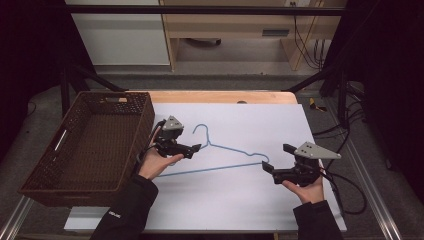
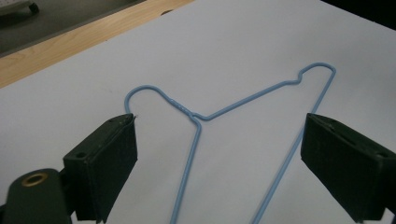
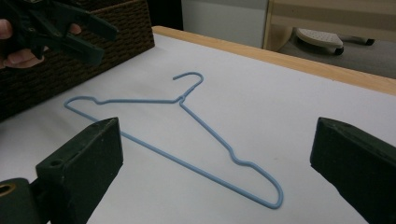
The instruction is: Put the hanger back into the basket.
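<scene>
White sheeting covers the table [image 1: 310, 200], and on it the blue wire hanger [image 1: 220, 167] lies flat, with the right tongs [image 1: 272, 162] spread at its near-right tip and the left tongs [image 1: 194, 150] spread just beside its hook. Beyond its left end sits the wicker basket [image 1: 145, 120]. Such thin wire flat on the sheet could slip from closing jaws, or pivot if one end lifts first.

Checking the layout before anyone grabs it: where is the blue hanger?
In the high view the blue hanger lies flat mid-table, between both grippers, right of the wicker basket.
</scene>
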`<state>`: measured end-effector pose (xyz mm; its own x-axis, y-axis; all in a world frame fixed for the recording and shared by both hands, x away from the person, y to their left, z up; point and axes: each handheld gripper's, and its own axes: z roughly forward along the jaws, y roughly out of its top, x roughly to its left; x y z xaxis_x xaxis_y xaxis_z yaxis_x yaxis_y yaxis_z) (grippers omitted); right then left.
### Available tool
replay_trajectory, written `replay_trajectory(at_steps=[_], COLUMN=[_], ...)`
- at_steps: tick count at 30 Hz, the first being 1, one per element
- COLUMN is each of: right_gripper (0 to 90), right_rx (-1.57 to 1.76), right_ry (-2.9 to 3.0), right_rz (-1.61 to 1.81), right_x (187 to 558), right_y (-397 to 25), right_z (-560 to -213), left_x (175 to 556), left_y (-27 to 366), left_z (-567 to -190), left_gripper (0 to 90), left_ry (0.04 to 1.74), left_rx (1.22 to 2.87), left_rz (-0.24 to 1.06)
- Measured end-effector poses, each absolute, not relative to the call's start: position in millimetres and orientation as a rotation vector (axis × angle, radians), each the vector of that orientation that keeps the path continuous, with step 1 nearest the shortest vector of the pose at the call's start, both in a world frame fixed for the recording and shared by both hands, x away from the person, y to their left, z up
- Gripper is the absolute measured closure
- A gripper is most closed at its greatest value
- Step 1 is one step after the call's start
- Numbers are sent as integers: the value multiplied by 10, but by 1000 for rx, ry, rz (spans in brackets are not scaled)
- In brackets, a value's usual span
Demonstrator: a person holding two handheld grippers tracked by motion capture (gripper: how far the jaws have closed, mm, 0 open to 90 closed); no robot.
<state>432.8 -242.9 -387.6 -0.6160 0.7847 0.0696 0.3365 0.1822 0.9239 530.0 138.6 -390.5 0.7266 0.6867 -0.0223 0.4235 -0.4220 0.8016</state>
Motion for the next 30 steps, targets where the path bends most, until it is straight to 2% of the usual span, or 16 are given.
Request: replay_trajectory(at_steps=[8,16,30], right_gripper=[28,29,29], right_rx=[1055,1054,1055], right_ry=[2045,2048,2055], right_rz=[1421,1419,1417], right_x=[4332,4336,4341], right_y=[-2416,-2411,-2399], right_z=[-3885,-3889,-3898], left_x=[5461,5621,5757], left_y=[1264,1219,1196], left_z=[-4067,-4296,-4570], left_gripper=[144,223,449], left_ry=[853,891,897], left_rx=[2122,2179,2294], left_rz=[384,374,337])
